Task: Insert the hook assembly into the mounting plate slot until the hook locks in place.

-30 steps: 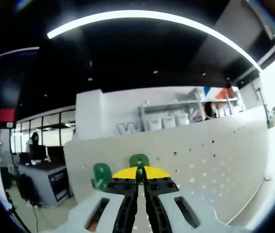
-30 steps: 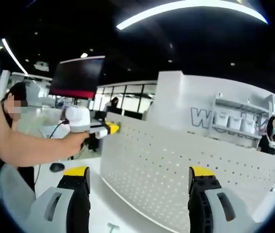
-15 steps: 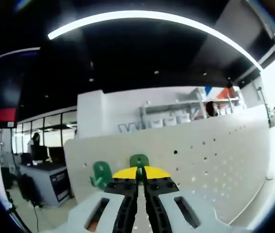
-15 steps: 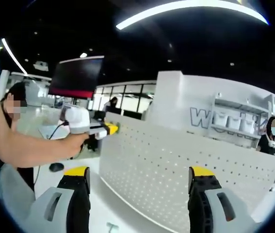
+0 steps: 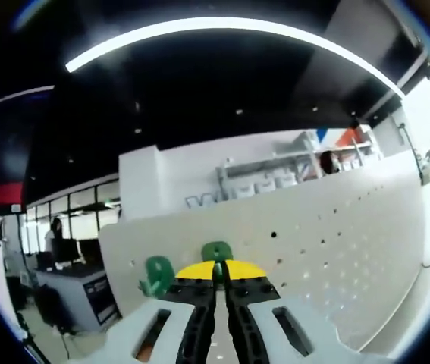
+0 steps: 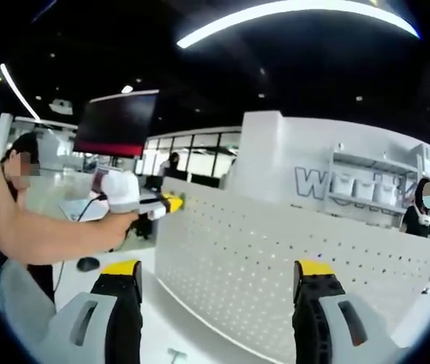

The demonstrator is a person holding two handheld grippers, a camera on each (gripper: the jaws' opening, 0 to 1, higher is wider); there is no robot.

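In the left gripper view my left gripper is shut on a green hook, whose top pokes out above the yellow jaw tips, close against the white perforated mounting plate. A second green hook hangs on the plate to the left of it. In the right gripper view my right gripper stands open with nothing between its jaws, facing the same plate. The left gripper, held in a person's hand, touches the plate's left upper edge there.
A person's arm reaches in from the left of the right gripper view. A dark monitor hangs behind it. White table surface lies below the plate. Shelves with white bins stand in the background.
The left gripper view has tilted slightly; the hook stays gripped at the plate. The right gripper has not moved.
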